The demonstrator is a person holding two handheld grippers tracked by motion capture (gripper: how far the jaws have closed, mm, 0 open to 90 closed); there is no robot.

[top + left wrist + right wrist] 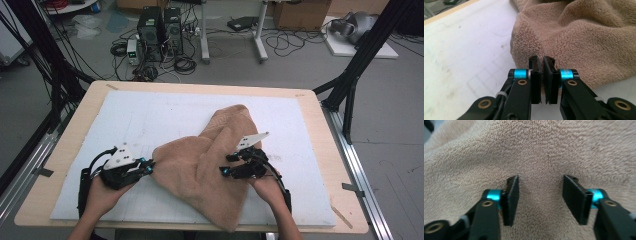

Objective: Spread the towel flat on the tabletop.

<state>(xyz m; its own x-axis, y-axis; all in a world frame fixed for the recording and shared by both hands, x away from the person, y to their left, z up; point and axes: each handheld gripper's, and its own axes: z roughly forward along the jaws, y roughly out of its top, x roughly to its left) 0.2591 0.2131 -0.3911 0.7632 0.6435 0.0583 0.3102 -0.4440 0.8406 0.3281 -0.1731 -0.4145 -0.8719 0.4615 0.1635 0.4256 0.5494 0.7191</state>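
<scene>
A tan terry towel [210,165] lies rumpled and partly folded over itself on the white mat [150,120]. My left gripper [149,167] is at the towel's left edge. In the left gripper view its jaws stand almost together, with the tips pinching the towel's rolled edge [524,47]. My right gripper [227,165] is over the towel's right part and points left. In the right gripper view its fingers [511,195] stand well apart just above the towel [539,150], with nothing gripped between them.
The mat covers a wooden table [65,145], whose bare rim shows all round. Black frame posts [350,85] stand at the table's far corners. Computers and cables [160,30] lie on the floor beyond the far edge.
</scene>
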